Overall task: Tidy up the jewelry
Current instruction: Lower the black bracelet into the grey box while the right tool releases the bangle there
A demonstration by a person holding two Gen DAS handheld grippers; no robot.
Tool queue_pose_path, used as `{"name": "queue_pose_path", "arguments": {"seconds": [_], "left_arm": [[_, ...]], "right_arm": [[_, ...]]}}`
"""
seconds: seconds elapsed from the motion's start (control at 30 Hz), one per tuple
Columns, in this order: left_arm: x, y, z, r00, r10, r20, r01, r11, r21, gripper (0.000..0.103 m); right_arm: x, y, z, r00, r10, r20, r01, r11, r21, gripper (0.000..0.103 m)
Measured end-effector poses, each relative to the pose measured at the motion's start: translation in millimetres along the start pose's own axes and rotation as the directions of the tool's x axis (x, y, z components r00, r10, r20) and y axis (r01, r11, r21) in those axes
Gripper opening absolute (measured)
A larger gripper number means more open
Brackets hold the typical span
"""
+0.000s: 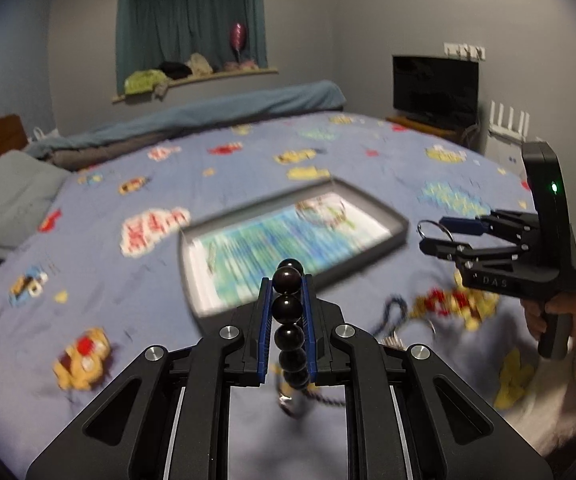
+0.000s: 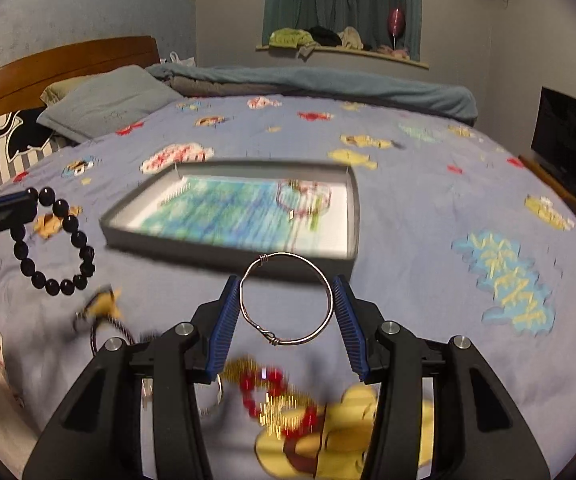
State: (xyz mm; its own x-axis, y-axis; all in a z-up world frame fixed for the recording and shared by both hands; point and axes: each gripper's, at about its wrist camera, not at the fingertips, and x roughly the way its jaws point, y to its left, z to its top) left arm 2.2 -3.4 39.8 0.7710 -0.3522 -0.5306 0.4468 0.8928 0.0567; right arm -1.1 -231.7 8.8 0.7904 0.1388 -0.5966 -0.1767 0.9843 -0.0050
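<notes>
My left tongs [image 1: 288,280] pinch the bead bracelet [image 1: 288,308]; right tongs [image 2: 286,300] grip the wire bangle [image 2: 286,300], half-open. Tray [image 2: 228,246] ahead holds one piece; red beads [image 2: 276,396] below remain.

Black bead bracelet [image 1: 288,320] between left gripper [image 1: 287,280] jaws, above tray [image 1: 400,226].
</notes>
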Motion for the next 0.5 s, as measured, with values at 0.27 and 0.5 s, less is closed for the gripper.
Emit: {"name": "queue_pose_path", "arguments": {"seconds": [0.27,0.5], "left_arm": [[19.1,28.4,44.7,0.999,0.027,0.046,-0.024,0.998,-0.058,0.015],[61.4,42.5,60.3,0.999,0.026,0.042,-0.022,0.994,-0.103,0.015]], "right_arm": [[22.3,6.6,55.7,0.998,-0.039,0.05,0.039,0.999,0.002,0.047],[59.4,-2.3,72.7,0.996,-0.087,0.036,0.086,0.996,0.025,0.047]]}}
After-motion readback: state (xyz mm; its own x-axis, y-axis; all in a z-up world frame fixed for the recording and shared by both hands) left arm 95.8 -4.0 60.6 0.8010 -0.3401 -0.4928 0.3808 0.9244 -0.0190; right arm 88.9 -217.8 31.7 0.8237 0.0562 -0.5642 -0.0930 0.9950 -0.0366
